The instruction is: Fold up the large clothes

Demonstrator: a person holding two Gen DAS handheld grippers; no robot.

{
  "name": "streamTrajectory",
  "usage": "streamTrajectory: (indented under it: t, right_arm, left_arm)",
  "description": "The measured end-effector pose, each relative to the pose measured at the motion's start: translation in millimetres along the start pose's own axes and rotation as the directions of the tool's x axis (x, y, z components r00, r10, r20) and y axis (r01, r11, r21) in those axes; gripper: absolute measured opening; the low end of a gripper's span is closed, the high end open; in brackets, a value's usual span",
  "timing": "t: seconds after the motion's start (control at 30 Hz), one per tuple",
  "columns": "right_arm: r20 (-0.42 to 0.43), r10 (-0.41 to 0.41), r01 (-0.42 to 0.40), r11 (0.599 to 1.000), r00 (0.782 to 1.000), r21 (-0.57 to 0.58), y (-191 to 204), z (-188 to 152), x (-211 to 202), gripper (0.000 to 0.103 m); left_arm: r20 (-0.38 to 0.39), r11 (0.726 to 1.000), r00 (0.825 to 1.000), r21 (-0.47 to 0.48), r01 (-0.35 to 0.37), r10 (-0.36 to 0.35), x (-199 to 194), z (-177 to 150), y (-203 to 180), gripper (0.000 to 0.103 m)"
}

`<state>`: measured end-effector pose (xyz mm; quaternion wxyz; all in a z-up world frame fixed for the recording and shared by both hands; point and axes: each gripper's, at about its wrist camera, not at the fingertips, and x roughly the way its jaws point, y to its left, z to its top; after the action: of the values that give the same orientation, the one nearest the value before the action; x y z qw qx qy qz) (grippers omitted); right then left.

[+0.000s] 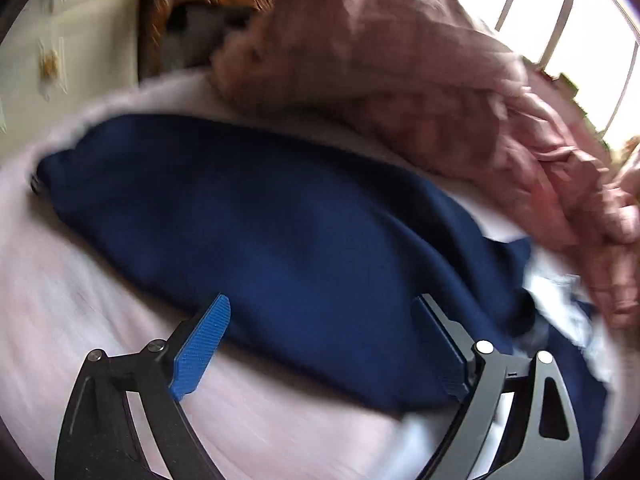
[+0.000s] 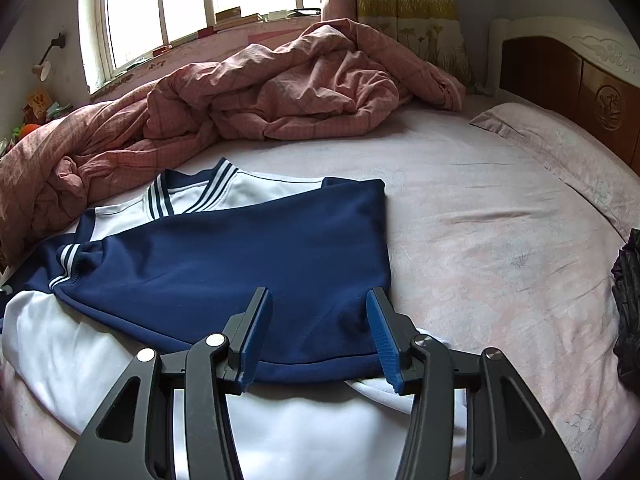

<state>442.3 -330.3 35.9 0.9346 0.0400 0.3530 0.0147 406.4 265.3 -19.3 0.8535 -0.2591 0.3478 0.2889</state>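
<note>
The navy-and-white jacket [image 2: 224, 248] lies flat on the pink bed sheet [image 2: 480, 240], just beside the crumpled pink quilt [image 2: 280, 92]. The right gripper [image 2: 320, 328] hovers above the jacket's near navy hem, jaws half apart, gripping nothing. The left gripper [image 1: 324, 344] stands wide over navy cloth, empty.

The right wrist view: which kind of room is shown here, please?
Most likely a bedroom in a home. A wide bed with a carved wooden headboard fills the view, a crumpled pink quilt lies on it, and a window stands behind.
</note>
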Motion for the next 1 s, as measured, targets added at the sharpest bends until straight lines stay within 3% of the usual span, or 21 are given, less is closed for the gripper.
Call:
streamTrajectory:
  t: [0.13,0.33,0.4,0.47,0.53,0.6,0.63,0.7,0.73,0.77,0.87,1.0]
  right_arm:
    - [0.005,0.000,0.000,1.000,1.000,0.004,-1.1,0.9,-3.4,0.052]
    - [0.002,-0.003,0.003,1.000,1.000,0.008,-2.8,0.4,-3.1,0.052]
    - [-0.010,-0.020,0.020,1.000,1.000,-0.005,-1.8,0.4,-1.4,0.052]
    - [-0.010,-0.042,0.042,0.999,0.999,-0.007,-3.4,0.5,-0.3,0.052]
    - [-0.018,-0.045,0.045,0.999,0.999,0.004,-5.7,0.0,2.2,0.052]
    - [-0.035,-0.037,0.037,0.999,0.999,0.013,-7.8,-0.8,6.0,0.052]
    - [-0.043,-0.037,0.037,0.999,0.998,0.015,-8.3,-1.5,8.0,0.052]
    - [-0.054,-0.042,0.042,0.999,0.998,0.006,-7.1,-2.5,12.0,0.052]
    - [-0.058,-0.043,0.043,0.999,0.997,-0.002,-6.6,-3.1,13.5,0.052]
    - [-0.062,-0.049,0.049,0.999,0.997,-0.009,-5.9,-3.8,14.8,0.052]
    - [-0.065,-0.050,0.050,0.999,0.997,-0.005,-5.8,-5.0,16.3,0.052]
    - [-0.061,-0.046,0.046,0.999,0.997,-0.007,-5.6,-4.7,14.8,0.052]
  left_arm:
    - [-0.083,0.993,0.996,-0.121,0.016,-0.026,24.9,7.9,32.7,0.086]
    - [0.000,0.991,0.999,-0.130,0.039,-0.039,31.8,11.8,39.7,0.080]
    - [0.039,0.993,0.999,-0.121,0.010,-0.005,36.6,15.7,42.1,0.069]
    - [0.060,0.994,0.998,-0.114,-0.001,0.007,32.2,15.8,46.9,0.029]
    - [0.048,0.991,0.997,-0.117,0.061,-0.055,33.2,17.2,50.8,0.000]
    - [0.089,0.984,0.987,-0.104,0.146,-0.137,25.1,18.1,49.8,0.000]
    - [0.155,0.984,0.976,-0.070,0.164,-0.151,10.7,17.0,43.0,0.000]
    - [0.294,0.966,0.921,0.048,0.253,-0.256,-28.2,12.2,24.4,0.000]
    - [0.327,0.957,0.899,0.107,0.271,-0.291,-46.1,9.9,13.1,0.000]
    - [0.340,0.954,0.893,0.147,0.260,-0.295,-60.8,7.8,2.7,0.000]
    - [0.283,0.925,0.882,0.169,0.340,-0.376,-80.5,1.9,-7.6,0.000]
    - [0.184,0.945,0.930,0.140,0.296,-0.319,-80.4,-3.0,-8.9,0.000]
